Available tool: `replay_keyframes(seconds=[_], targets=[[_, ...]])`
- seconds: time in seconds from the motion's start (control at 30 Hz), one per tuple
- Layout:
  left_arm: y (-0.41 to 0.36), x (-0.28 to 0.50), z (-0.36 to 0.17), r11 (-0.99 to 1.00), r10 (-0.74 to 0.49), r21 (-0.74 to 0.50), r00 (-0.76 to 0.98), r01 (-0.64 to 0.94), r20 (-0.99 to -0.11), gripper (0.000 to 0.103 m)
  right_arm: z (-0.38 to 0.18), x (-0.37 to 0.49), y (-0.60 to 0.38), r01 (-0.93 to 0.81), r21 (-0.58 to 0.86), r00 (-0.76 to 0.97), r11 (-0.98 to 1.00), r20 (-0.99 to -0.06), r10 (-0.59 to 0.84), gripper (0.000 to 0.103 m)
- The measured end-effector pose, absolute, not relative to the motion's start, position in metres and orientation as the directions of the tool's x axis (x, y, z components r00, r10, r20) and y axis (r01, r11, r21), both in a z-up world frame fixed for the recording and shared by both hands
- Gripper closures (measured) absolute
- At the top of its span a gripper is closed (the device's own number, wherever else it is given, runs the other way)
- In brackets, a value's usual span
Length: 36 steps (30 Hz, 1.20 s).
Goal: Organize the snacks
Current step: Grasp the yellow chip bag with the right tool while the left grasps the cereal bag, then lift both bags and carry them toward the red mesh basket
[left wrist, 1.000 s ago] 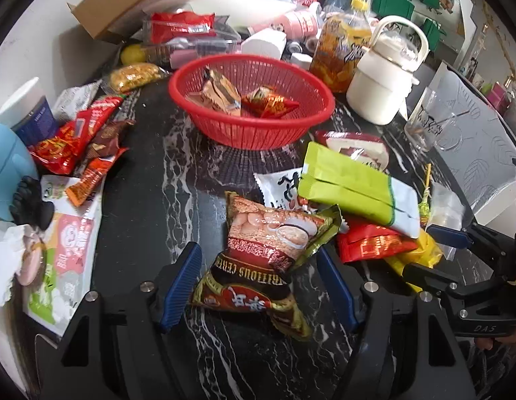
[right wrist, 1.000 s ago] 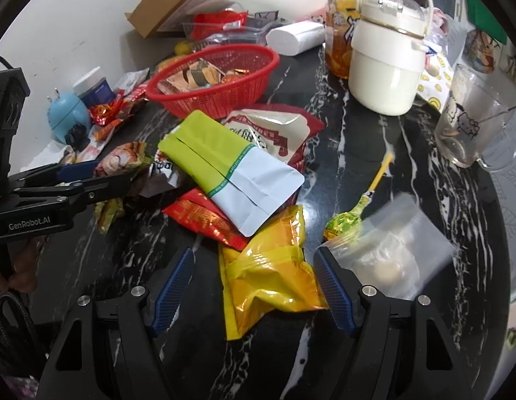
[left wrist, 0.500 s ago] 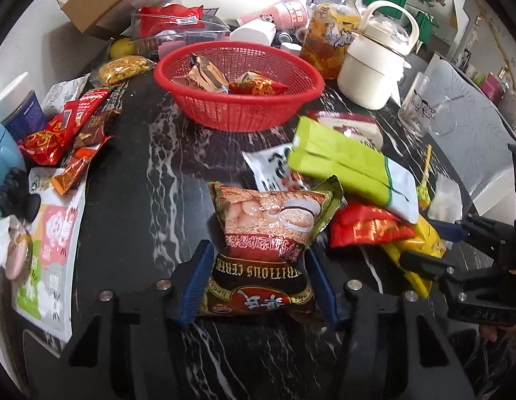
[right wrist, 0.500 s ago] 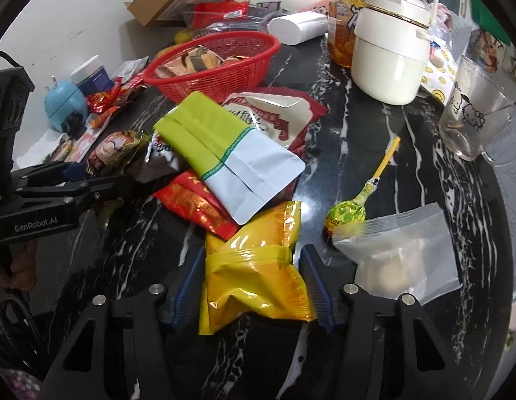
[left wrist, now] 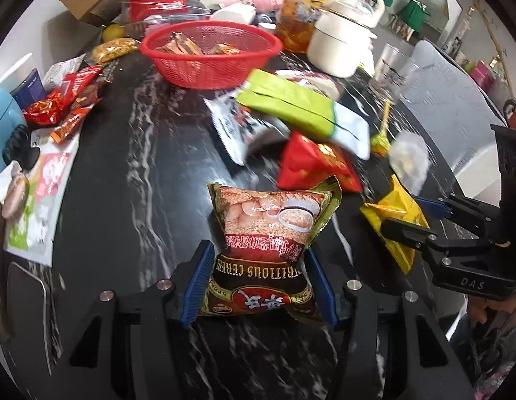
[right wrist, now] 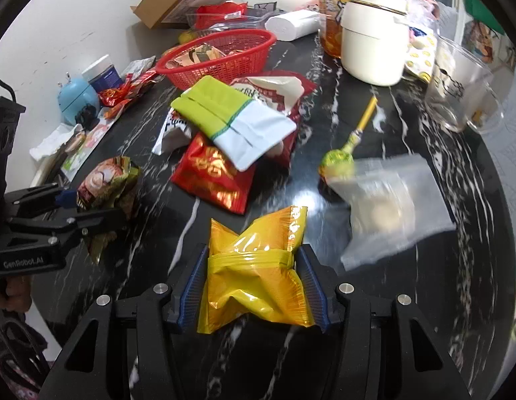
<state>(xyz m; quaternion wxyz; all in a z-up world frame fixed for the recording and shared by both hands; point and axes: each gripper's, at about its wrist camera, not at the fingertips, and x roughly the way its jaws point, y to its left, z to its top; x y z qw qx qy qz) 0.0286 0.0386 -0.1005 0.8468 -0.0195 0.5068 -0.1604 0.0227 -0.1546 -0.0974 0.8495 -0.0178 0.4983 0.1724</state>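
Note:
A brown and red cereal packet (left wrist: 268,220) stands between the blue pads of my left gripper (left wrist: 259,250), which is shut on its lower half. From the right wrist view that packet (right wrist: 104,180) and my left gripper (right wrist: 94,205) show at the left. My right gripper (right wrist: 254,250) has a crumpled yellow packet (right wrist: 254,276) between its pads; its jaws are closing and both pads press on it. In the left wrist view the right gripper (left wrist: 408,215) holds the same yellow packet (left wrist: 391,210) at the right. A red basket (left wrist: 211,63) with a few snacks stands at the back.
On the black marble table (right wrist: 291,200) lie a green and white packet (right wrist: 224,116), a red packet (right wrist: 214,173), a lollipop (right wrist: 338,160) and a clear bag (right wrist: 391,206). A white jug (right wrist: 371,40) and a glass mug (right wrist: 458,90) stand far right. More wrappers (left wrist: 64,96) lie left.
Both grippers closed on their packets. The cereal packet and the yellow packet have come away from the pile towards the near edge, and the red packet now lies uncovered.

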Motion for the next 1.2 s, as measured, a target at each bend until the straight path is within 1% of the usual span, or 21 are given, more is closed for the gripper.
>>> replay_keyframes(seconds=[0.23, 0.4, 0.43, 0.47, 0.5, 0.57, 0.6, 0.73, 0.8, 0.83, 0.87, 0.93, 0.97, 1.03, 1.13, 1.2], targets=[[0.022, 0.014, -0.101, 0.934, -0.323, -0.218, 0.404, 0.285, -0.856, 0.048, -0.096, 0.002, -0.165, -0.294, 0.155, 0.437, 0.943, -0.856, 0.277, 0.049], [0.016, 0.013, -0.106, 0.936, -0.308, -0.202, 0.395, 0.288, -0.865, 0.047, -0.097, -0.008, -0.171, -0.286, 0.16, 0.433, 0.945, -0.858, 0.277, 0.047], [0.016, 0.014, -0.108, 0.937, -0.308, -0.206, 0.389, 0.283, -0.868, 0.046, -0.098, -0.009, -0.172, -0.284, 0.16, 0.431, 0.945, -0.859, 0.275, 0.045], [0.016, 0.014, -0.108, 0.938, -0.305, -0.201, 0.398, 0.282, -0.865, 0.045, -0.098, -0.009, -0.172, -0.281, 0.159, 0.428, 0.946, -0.862, 0.272, 0.042], [0.015, 0.013, -0.109, 0.939, -0.3, -0.195, 0.401, 0.282, -0.865, 0.045, -0.1, -0.009, -0.173, -0.276, 0.157, 0.425, 0.948, -0.865, 0.267, 0.04], [0.012, 0.014, -0.111, 0.942, -0.284, -0.173, 0.409, 0.286, -0.868, 0.045, -0.1, -0.011, -0.172, -0.276, 0.138, 0.432, 0.951, -0.866, 0.251, 0.033], [0.01, 0.014, -0.111, 0.944, -0.272, -0.157, 0.415, 0.289, -0.868, 0.045, -0.1, -0.012, -0.171, -0.277, 0.124, 0.435, 0.953, -0.868, 0.24, 0.032], [0.0, 0.012, -0.113, 0.949, -0.217, -0.085, 0.435, 0.302, -0.874, 0.045, -0.103, -0.016, -0.162, -0.297, 0.044, 0.452, 0.954, -0.873, 0.181, 0.031], [-0.003, 0.01, -0.113, 0.949, -0.2, -0.059, 0.446, 0.309, -0.873, 0.045, -0.104, -0.018, -0.16, -0.305, 0.025, 0.459, 0.952, -0.872, 0.17, 0.031], [-0.004, 0.009, -0.113, 0.947, -0.198, -0.052, 0.449, 0.316, -0.871, 0.045, -0.104, -0.018, -0.159, -0.309, 0.017, 0.463, 0.951, -0.871, 0.166, 0.035], [-0.004, 0.007, -0.113, 0.944, -0.194, -0.042, 0.449, 0.327, -0.872, 0.045, -0.103, -0.019, -0.159, -0.313, 0.01, 0.469, 0.95, -0.868, 0.164, 0.046], [-0.005, 0.006, -0.112, 0.943, -0.195, -0.041, 0.447, 0.331, -0.873, 0.046, -0.103, -0.02, -0.158, -0.316, -0.001, 0.479, 0.949, -0.863, 0.159, 0.05], [-0.004, 0.005, -0.111, 0.943, -0.196, -0.042, 0.447, 0.33, -0.873, 0.047, -0.102, -0.02, -0.16, -0.311, 0.005, 0.481, 0.951, -0.861, 0.162, 0.056], [-0.003, 0.005, -0.11, 0.942, -0.202, -0.052, 0.439, 0.331, -0.875, 0.051, -0.102, -0.018, -0.162, -0.3, 0.016, 0.48, 0.954, -0.861, 0.165, 0.056], [0.001, 0.004, -0.109, 0.942, -0.228, -0.09, 0.421, 0.323, -0.878, 0.051, -0.101, -0.016, -0.168, -0.284, 0.085, 0.466, 0.955, -0.859, 0.215, 0.057], [0.001, 0.003, -0.108, 0.939, -0.243, -0.109, 0.406, 0.326, -0.881, 0.052, -0.1, -0.017, -0.168, -0.282, 0.105, 0.461, 0.954, -0.857, 0.231, 0.057]])
